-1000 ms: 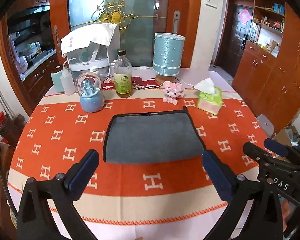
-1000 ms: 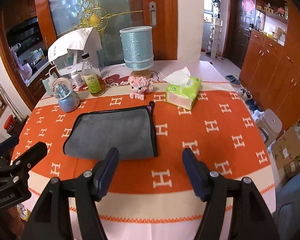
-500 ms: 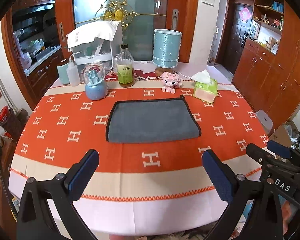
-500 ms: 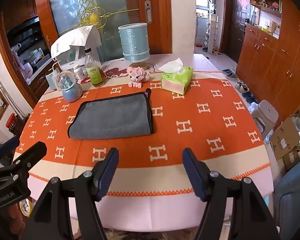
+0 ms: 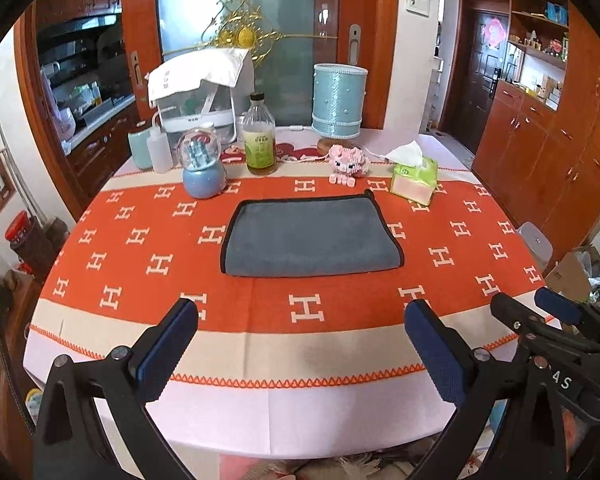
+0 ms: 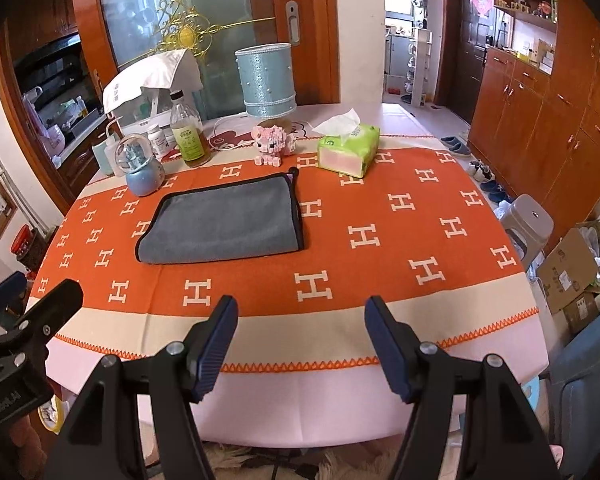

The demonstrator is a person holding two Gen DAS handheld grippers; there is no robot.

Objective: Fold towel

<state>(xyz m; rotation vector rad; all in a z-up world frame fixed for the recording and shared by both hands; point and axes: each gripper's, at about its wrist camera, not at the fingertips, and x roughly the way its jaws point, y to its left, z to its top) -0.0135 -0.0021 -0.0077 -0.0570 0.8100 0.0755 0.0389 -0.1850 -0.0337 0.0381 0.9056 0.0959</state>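
A grey towel with black trim point(image 5: 310, 238) lies folded flat in the middle of the table on the orange patterned tablecloth point(image 5: 140, 280); it also shows in the right wrist view point(image 6: 224, 222). My left gripper point(image 5: 300, 344) is open and empty, held back over the table's near edge, well short of the towel. My right gripper point(image 6: 302, 338) is open and empty, also back at the near edge, right of the towel. The right gripper shows at the right edge of the left wrist view point(image 5: 540, 320).
Behind the towel stand a snow globe point(image 5: 202, 168), a bottle point(image 5: 260, 136), a pink toy pig point(image 5: 348, 162), a green tissue pack point(image 5: 414, 176) and a blue lamp point(image 5: 338, 102). A grey stool point(image 6: 530, 220) and cardboard boxes point(image 6: 572, 264) stand at the right.
Both grippers have pulled back from the towel toward the near table edge and a little higher. The towel stays folded and has not moved.
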